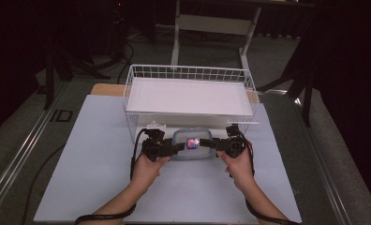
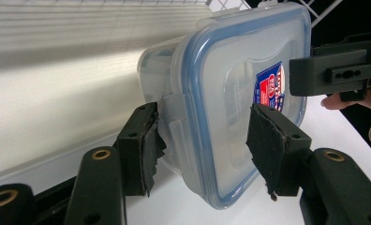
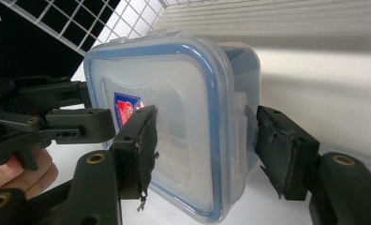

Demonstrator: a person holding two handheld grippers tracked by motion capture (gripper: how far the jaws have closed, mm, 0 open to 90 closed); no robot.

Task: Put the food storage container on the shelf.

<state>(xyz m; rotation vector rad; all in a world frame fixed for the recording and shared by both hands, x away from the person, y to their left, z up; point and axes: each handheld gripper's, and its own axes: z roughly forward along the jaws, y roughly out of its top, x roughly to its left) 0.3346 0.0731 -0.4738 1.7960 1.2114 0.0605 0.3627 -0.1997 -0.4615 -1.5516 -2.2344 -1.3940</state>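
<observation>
A clear plastic food container (image 1: 191,144) with a blue-sealed lid and a red and blue label hangs just in front of the wire basket, gripped at both short ends. My left gripper (image 1: 176,146) is shut on its left end. In the left gripper view one pad (image 2: 144,150) presses by the side clasp and the other lies on the lid of the container (image 2: 221,103), left gripper (image 2: 204,140). My right gripper (image 1: 207,143) is shut on the opposite end. The right gripper view shows the container (image 3: 183,93) between the pads of the right gripper (image 3: 202,145).
A white wire basket (image 1: 188,72) with a white board lying across it stands directly behind the container. Everything rests on a white tabletop (image 1: 94,154), with open surface to the left, the right and the front. Table legs and dark floor lie beyond.
</observation>
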